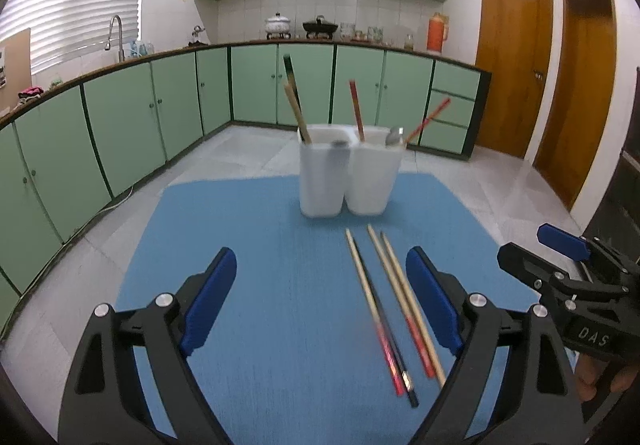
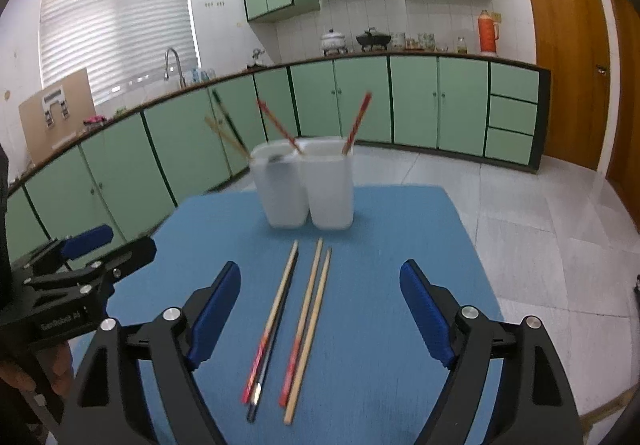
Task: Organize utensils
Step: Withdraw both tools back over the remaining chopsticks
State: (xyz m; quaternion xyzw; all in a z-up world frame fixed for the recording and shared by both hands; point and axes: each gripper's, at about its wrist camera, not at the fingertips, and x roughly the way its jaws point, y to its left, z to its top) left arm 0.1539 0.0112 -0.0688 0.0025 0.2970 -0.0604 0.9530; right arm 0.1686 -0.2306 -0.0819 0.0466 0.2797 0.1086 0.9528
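Over the blue mat (image 2: 400, 365), both grippers (image 2: 320, 309) hover, fingers spread.

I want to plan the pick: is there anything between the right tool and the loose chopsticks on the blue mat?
Nothing visible. The right tool is open above the four loose wooden chopsticks on the blue mat, and no object lies between them.

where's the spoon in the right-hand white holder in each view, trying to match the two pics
Left wrist view: the spoon shows its bowl above the rim of the right-hand white holder, upper middle, beside a red chopstick.
Right wrist view: not visible; the same holder shows only red chopsticks.
Shared landmark: the orange thermos on the counter.
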